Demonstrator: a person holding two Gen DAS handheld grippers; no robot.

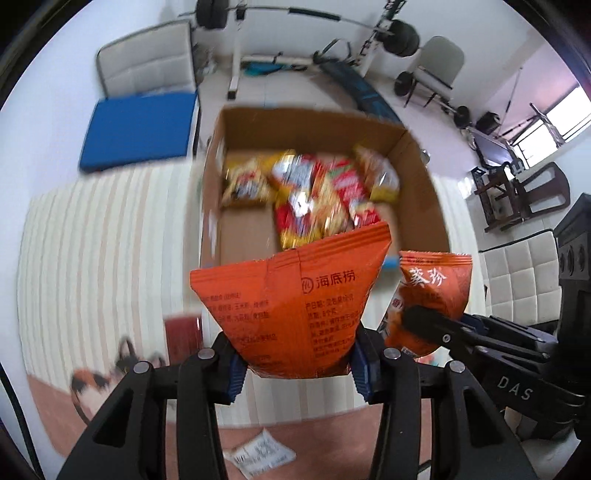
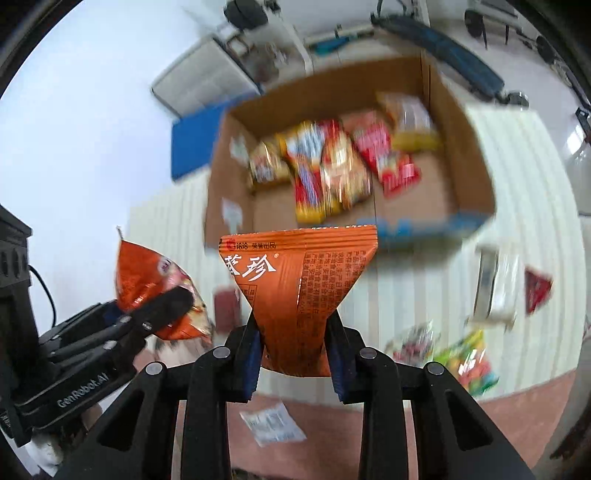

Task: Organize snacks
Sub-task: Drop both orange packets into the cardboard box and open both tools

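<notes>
My left gripper (image 1: 297, 373) is shut on an orange snack packet (image 1: 291, 302) and holds it in the air in front of an open cardboard box (image 1: 424, 177). My right gripper (image 2: 295, 363) is shut on a second orange snack packet (image 2: 299, 291), also raised before the box (image 2: 465, 147). Several red and yellow snack packets (image 1: 314, 192) lie inside the box (image 2: 332, 162). The right gripper with its packet (image 1: 432, 291) shows at right in the left wrist view; the left gripper with its packet (image 2: 155, 291) shows at left in the right wrist view.
The box stands on a striped cloth (image 1: 110, 240). Loose snack packets (image 2: 465, 358) and a white packet (image 2: 495, 284) lie on the cloth to the right. A small white sachet (image 2: 273, 424) lies on the reddish floor below. A blue mat (image 1: 140, 129) and gym gear (image 1: 306, 18) lie beyond.
</notes>
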